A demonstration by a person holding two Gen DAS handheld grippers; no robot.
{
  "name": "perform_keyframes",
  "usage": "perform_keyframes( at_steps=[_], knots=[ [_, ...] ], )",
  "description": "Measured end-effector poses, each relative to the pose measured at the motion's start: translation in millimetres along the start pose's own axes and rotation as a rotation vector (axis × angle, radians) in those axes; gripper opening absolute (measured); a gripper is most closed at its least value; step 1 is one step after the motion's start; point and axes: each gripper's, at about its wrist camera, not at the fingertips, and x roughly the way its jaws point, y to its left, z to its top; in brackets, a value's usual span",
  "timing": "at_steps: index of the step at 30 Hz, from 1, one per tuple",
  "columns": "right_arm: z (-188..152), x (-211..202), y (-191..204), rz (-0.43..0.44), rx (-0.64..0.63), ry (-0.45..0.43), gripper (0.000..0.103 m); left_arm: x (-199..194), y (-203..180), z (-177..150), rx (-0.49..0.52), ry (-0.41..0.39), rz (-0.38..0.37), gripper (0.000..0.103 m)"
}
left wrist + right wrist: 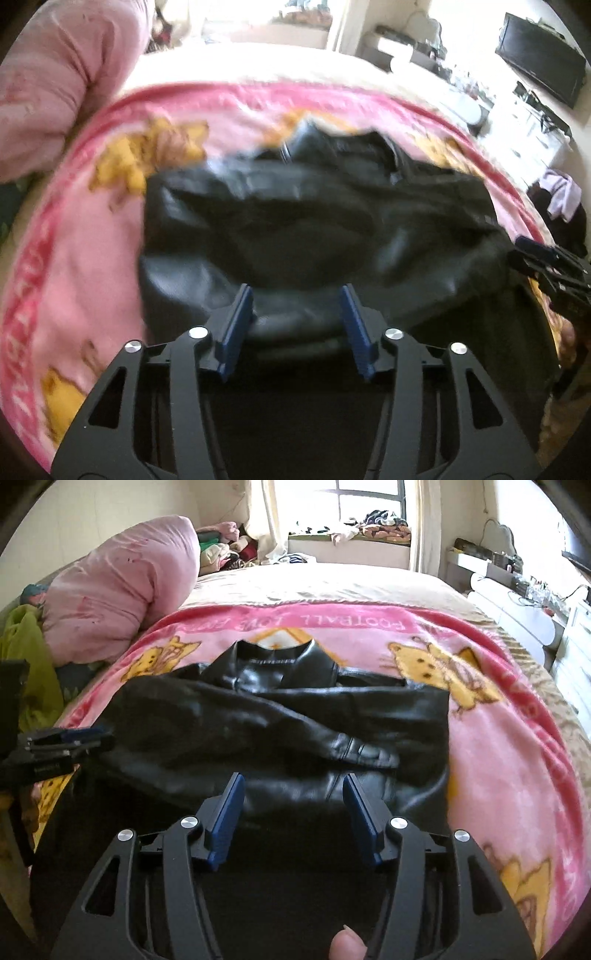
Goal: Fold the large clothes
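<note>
Flat, black jacket [280, 716], collar pointing away

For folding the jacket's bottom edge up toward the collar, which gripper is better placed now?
Neither clearly. Both the left gripper and the right gripper are open at the near hem of the black leather jacket, sleeves already folded across. The hem is wide, so probably both should take it together.

jacket [280, 716]: glossy black | blanket [498, 760]: pink, yellow cartoon animals, darker pink lettered border | quilt [122, 590]: pale pink | tool pads [229, 812]: blue
</note>
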Motion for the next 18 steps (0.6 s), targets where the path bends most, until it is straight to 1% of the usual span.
perform_keyframes(
  at_steps=[2,3,4,6,9,12,14,16,18],
  knots=[
    [-3,5,2,0.011,0.001,0.015,0.055,13,-4,-10,0.021,0.024,0.039,0.045],
    [-4,10,1,0.011,0.006,0.034,0.057,17,-5,-12,0.030,0.029,0.049,0.045],
    [-6,16,0,0.007,0.013,0.058,0.058,22,-6,-15,0.040,0.031,0.060,0.046],
    [-14,34,-7,-0.026,0.042,0.138,0.059,25,-7,-16,0.050,0.024,0.072,0.046],
    [-21,44,-17,0.016,0.081,0.144,0.059,27,-6,-14,0.043,0.021,0.064,0.047],
    [-16,36,-22,0.048,0.114,0.130,0.059,23,-6,-13,0.043,0.013,0.066,0.047],
    [-11,26,-24,0.069,0.133,0.106,0.061,18,-7,-11,0.044,0.008,0.051,0.053],
    [-8,18,-26,0.081,0.140,0.087,0.070,11,-9,-9,0.037,0.002,0.029,0.069],
    [-6,10,-30,0.082,0.153,0.067,0.077,5,-12,-7,0.043,-0.008,0.032,0.077]
  ],
)
